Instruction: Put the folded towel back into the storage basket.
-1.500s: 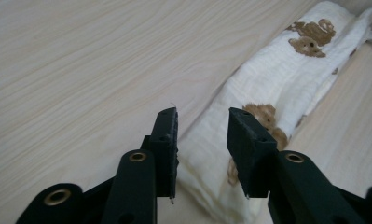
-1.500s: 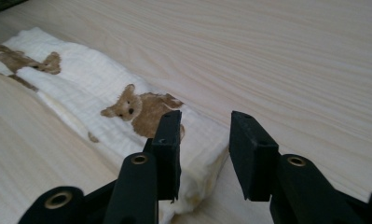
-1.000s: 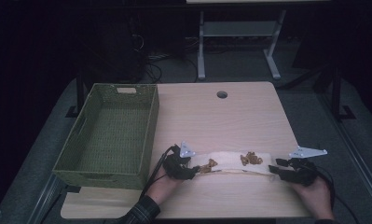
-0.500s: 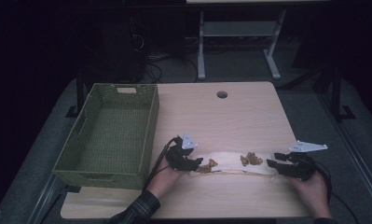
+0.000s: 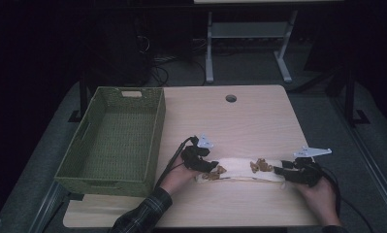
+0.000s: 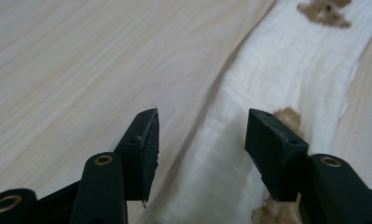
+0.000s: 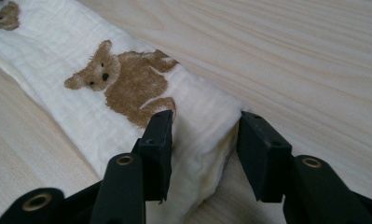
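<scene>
A long folded white cloth (image 5: 244, 170) printed with brown bears lies across the near part of the table (image 5: 249, 121), running left to right, with one hand-held gripper at each end.

The left hand-held gripper (image 5: 211, 167) sits at the cloth's left end. In the left gripper view (image 6: 200, 140) its jaws stand apart, roughly half open. The cloth (image 6: 267, 93) passes under the gap and the right-hand jaw; the other jaw hangs over bare wood. The pads do not press on the fabric, so nothing is gripped.

The right hand-held gripper (image 5: 280, 171) is at the cloth's right end. In the right gripper view (image 7: 204, 135) its jaws straddle the thick folded end of the cloth (image 7: 81, 70), one on each side, and they have just been closing. One pad is against the top of the fold beside a bear print; the other is just at the fold's edge. Whether they already squeeze the fabric, I cannot tell.

A green woven basket (image 5: 87, 160) stands on the left of the table, just apart from the left hand (image 5: 179, 177).
</scene>
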### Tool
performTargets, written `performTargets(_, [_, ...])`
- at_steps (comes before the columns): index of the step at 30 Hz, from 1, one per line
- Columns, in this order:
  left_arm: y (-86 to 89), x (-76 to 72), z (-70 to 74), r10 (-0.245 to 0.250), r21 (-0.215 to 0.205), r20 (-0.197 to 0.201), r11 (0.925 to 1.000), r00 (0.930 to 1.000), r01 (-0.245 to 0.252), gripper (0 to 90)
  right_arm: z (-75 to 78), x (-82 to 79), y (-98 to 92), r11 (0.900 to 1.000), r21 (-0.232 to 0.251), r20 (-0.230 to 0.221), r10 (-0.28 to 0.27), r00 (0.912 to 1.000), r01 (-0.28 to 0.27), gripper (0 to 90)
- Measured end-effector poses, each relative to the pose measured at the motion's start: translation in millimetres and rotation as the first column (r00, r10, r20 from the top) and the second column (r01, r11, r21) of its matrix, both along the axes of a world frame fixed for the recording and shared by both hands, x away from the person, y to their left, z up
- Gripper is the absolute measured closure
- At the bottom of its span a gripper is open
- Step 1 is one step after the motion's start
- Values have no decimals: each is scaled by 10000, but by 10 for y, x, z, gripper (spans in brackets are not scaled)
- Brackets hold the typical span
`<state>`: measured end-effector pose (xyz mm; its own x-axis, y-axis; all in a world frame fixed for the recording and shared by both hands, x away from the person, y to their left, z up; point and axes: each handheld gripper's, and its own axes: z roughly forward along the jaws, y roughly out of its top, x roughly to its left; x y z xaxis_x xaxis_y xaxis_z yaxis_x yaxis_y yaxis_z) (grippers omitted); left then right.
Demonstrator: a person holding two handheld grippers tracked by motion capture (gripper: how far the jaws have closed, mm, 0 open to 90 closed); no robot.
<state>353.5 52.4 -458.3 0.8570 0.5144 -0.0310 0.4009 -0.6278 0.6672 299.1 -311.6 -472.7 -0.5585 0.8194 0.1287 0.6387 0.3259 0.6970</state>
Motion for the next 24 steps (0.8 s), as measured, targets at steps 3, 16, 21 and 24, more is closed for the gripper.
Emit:
performTargets(3, [-2, 9, -50, -240, 178, -125, 9995, 9996, 242, 485, 2, -6, 16, 10000, -16, -2, -17, 10000, 17, 601])
performTargets(16, [-60, -72, -32, -886, 133, -220, 9959, 9958, 889, 855, 25, -18, 82, 9995, -142, -169, 271, 9995, -274, 831])
performTargets(21, [-43, -140, 25, -1101, 228, -247, 9936, 9936, 1107, 859, 31, 3, 85, 9990, -329, 30, 320, 9995, -318, 832])
performTargets(24, [-15, -199, 80, -1225, -25, -330, 9925, 9919, 1225, 859, 73, 52, 101, 9986, -511, 67, 136, 9999, -132, 834])
